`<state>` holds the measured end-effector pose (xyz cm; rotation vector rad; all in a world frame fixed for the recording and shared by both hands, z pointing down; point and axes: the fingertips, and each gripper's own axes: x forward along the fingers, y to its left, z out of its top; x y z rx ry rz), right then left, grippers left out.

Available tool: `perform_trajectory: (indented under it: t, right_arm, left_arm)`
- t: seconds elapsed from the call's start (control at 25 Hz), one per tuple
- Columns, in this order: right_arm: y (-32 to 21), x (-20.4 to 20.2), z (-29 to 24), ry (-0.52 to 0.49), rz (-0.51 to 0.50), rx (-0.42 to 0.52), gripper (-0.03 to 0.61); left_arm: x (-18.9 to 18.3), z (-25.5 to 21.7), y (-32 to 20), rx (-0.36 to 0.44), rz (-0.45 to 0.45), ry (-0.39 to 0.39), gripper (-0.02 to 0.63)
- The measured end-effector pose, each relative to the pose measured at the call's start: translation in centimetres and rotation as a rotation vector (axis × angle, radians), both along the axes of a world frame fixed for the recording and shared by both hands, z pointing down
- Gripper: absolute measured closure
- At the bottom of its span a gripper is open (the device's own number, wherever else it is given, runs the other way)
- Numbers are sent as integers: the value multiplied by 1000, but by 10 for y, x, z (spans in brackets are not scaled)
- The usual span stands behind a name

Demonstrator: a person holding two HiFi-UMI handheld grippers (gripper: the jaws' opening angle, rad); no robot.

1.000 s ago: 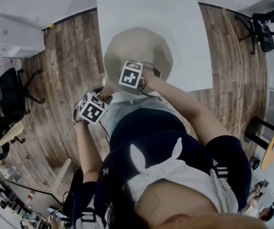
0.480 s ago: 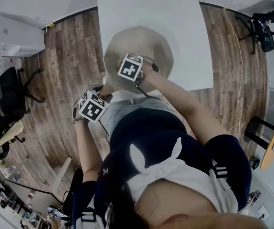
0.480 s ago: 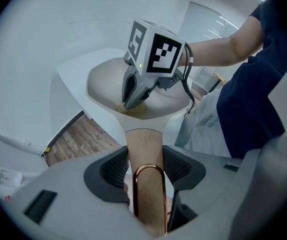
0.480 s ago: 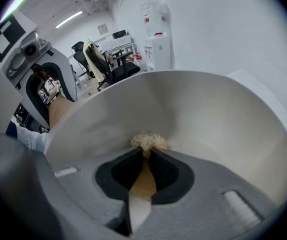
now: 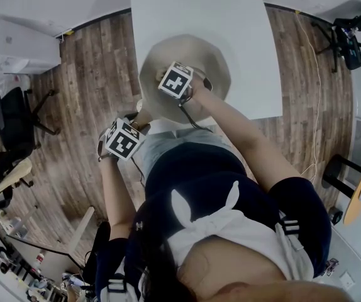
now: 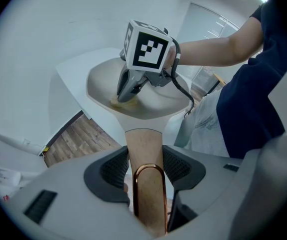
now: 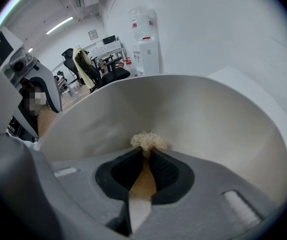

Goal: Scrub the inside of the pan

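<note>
My left claw [image 6: 144,160] clamped on wooden pan handle [image 6: 142,140]. My right claw [image 7: 146,160] pinching tan scrubber [image 7: 147,140], its tuft against pan [image 7: 213,119] inner wall. Pan at white bench [image 5: 193,11] edge.

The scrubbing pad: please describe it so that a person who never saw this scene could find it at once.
At the near end of the white table is a wide beige pan. Inside it, the right gripper pinches the scrubbing pad. It is the only fuzzy, straw-coloured tuft against the smooth pan wall.
</note>
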<state>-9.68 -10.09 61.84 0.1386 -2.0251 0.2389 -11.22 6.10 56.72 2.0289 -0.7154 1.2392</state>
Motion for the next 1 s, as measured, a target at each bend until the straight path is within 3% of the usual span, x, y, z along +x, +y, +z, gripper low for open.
perform_trajectory:
  t: [0.24, 0.4, 1.0]
  right_arm:
    - [-19, 13, 4, 34, 84, 23, 537]
    - [-28, 13, 0, 16, 78, 26, 537]
    - [-59, 62, 9, 136, 224, 18, 537]
  left_arm:
    - [-2, -1, 3, -8, 1, -1, 402]
    - [-2, -1, 2, -10, 0, -2, 402]
    - [-1, -1, 3, 5, -1, 3, 403]
